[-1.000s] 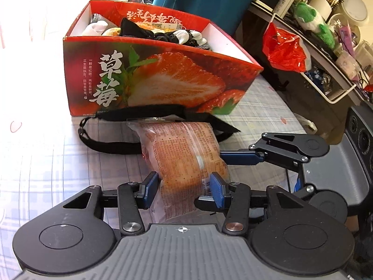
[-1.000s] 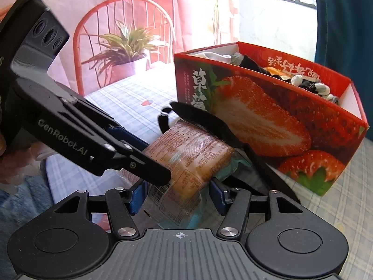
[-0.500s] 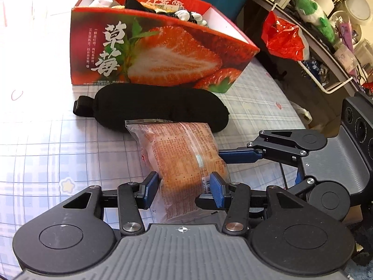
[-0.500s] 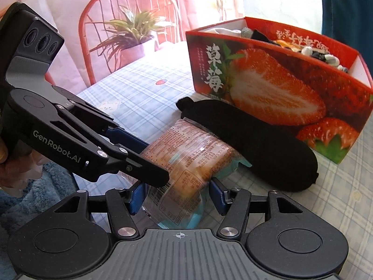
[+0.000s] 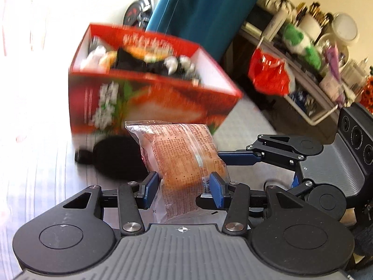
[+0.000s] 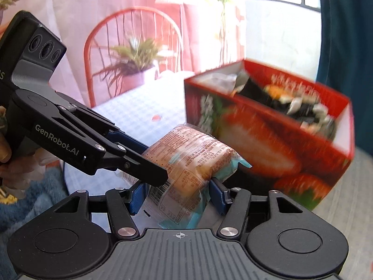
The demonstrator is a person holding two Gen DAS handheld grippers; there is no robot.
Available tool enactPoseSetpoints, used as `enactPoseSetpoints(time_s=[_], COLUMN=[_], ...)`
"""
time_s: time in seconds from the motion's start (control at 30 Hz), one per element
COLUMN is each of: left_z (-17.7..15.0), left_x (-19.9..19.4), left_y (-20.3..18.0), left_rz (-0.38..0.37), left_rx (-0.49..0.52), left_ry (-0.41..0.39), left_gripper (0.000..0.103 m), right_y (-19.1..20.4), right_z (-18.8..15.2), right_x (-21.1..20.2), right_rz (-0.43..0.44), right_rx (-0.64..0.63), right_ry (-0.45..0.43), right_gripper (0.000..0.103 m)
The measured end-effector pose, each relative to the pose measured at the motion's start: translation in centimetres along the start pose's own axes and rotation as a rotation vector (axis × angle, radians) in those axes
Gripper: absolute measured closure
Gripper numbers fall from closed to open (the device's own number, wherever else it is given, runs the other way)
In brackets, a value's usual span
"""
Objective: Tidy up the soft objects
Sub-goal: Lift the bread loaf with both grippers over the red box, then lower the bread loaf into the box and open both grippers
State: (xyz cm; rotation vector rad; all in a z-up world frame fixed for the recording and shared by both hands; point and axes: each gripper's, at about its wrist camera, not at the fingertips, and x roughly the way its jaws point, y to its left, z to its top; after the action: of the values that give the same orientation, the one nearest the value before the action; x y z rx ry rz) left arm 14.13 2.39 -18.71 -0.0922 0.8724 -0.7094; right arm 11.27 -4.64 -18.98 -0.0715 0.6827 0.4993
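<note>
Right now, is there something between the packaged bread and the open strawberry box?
Nothing visible. Both grippers hold the packaged bread in front of the strawberry box; only its near wall must be cleared. The black sleep mask lies lower, on the table.

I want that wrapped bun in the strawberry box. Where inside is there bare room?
The red strawberry-print cardboard box is crowded at its left and middle with a pile of black and white soft items. Bare white floor shows only at its right end. Both grippers, left and right, grip the clear-wrapped bun packet.

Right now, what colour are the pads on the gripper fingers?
Blue pads, on black linkages; clearest in the left wrist view, pressed against the snack packet.
</note>
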Motion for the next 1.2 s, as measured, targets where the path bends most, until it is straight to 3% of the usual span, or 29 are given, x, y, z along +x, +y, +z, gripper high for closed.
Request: enactPoseSetpoints(time_s=[0.33,0.5,0.67,0.87,1.07,1.2], left_z=[6.6,10.1,13.2,15.4,15.7,15.1], left_x=[-0.4,1.2,4.8,9.2,13.4,15.0], left_y=[-0.7,-0.7,0.5,-1.0,-1.2,-1.5], left_rz=[0.001,-0.028,-0.095,-0.087,-0.116,-0.080], left_rx=[0.002,0.030,-0.051,-0.010,-0.032,-0.027], left_ry=[-0.142,-0.169,-0.149,-0.112,-0.065,-0.053], left_gripper=[0.053,0.052,0.052,0.052,0.052,0.053], right_y=[-3.3,-6.4,-9.8,-14.2,-17.0,-17.5], right_z=[5.6,8.1,9.1,8.4,6.8,6.1], right_x=[-1.3,-0.9,0.0,0.9,1.3,2.0], right_rz=[-0.077,-0.111,-0.172,-0.220,-0.249,-0.284], right_rx=[-0.051,-0.031,-0.022,0.032,0.029,-0.010], right_ry=[-0.135,-0.163,-0.167,-0.139,-0.106,-0.082], right_gripper=[0.049,0.049,0.049,0.049,0.049,0.042])
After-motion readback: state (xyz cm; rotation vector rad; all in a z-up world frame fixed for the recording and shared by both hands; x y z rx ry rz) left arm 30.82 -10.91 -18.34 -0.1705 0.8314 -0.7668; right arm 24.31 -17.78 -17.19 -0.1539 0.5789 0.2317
